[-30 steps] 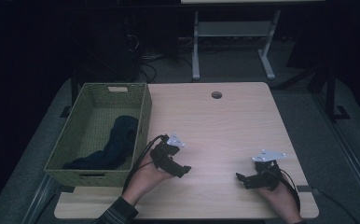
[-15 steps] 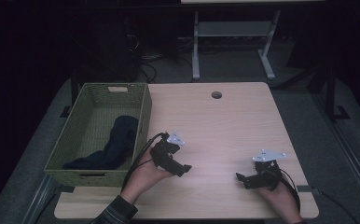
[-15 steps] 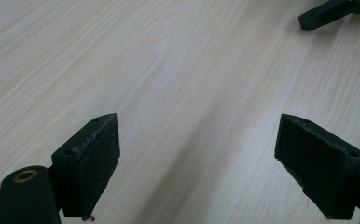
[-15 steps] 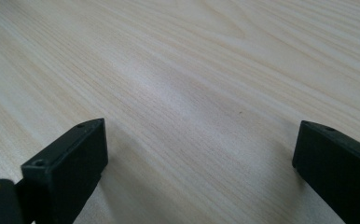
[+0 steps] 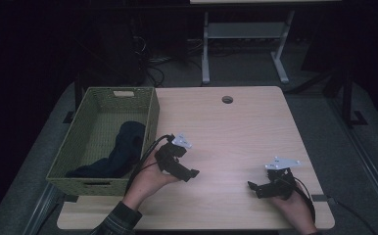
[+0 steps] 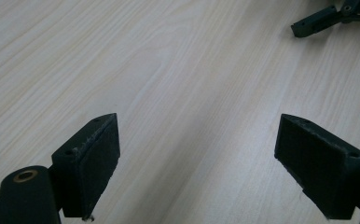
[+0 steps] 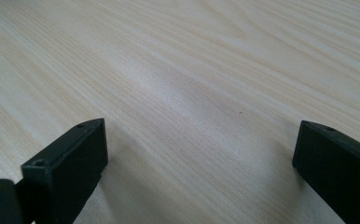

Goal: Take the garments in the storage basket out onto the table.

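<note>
Pale wood grain runs across the table [image 5: 236, 127], a light rectangular top with a small round grommet hole [image 5: 227, 100] near its far edge; at the table's left end sits a woven green basket [image 5: 150, 117] with a handle slot in its far wall, and inside it lies a dark blue cloth [image 5: 121, 149], bunched and stretched from the middle of the basket toward its near left corner.

Near the basket's right wall, the left gripper [image 5: 189, 172] is held low over the table in the person's left hand [image 5: 148, 178], its grey plate on top and a black cable looping back toward the basket; its jaws point toward the right side of the table; in the left gripper view the left gripper [image 6: 197, 168] has its jaws spread wide with bare wood between the pads [image 6: 99, 158], clasping nothing; the tip of the other gripper shows at that view's upper right corner.

Toward the table's near right corner, the right gripper [image 5: 254, 188] rests low in the right hand [image 5: 295, 208], pointing leftward, well apart from the left one; in the right gripper view the right gripper [image 7: 199, 163] likewise stands wide open over bare tabletop, empty.

A plaid sleeve [image 5: 116, 223] shows at the bottom edge on the left; beyond the table a white desk frame [image 5: 246, 44] stands on dark floor.
</note>
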### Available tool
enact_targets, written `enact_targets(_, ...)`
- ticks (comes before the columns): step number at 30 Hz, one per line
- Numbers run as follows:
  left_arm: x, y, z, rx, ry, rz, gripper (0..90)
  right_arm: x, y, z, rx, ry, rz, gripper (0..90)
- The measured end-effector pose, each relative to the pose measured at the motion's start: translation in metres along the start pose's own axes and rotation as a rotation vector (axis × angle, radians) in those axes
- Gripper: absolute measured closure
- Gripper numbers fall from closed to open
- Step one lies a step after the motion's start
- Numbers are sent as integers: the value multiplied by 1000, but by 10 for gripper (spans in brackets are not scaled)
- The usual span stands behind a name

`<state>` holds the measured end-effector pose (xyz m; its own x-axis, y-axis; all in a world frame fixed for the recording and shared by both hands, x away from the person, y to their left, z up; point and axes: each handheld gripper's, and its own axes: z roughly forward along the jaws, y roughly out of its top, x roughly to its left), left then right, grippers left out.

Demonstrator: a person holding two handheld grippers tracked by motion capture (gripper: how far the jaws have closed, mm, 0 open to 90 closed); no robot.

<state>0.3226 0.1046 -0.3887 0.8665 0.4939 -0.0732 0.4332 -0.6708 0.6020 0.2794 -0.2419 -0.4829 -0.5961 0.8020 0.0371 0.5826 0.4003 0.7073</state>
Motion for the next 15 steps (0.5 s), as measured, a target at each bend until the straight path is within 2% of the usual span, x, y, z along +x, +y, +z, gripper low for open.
enact_targets(7, -1, 1, 1, 17, -19, 17, 139, 0, 0, 0, 0, 0, 0, 29)
enact_targets(9, 0, 2, 0, 14, -17, 18, 139, 0, 0, 0, 0, 0, 0, 29)
enact_targets(11, 1, 2, -2, 2, -18, 0, 140, 0, 0, 0, 0, 0, 0, 29)
enact_targets(15, 5, 3, -7, 6, -15, 6, 140, 0, 0, 0, 0, 0, -1, 29)
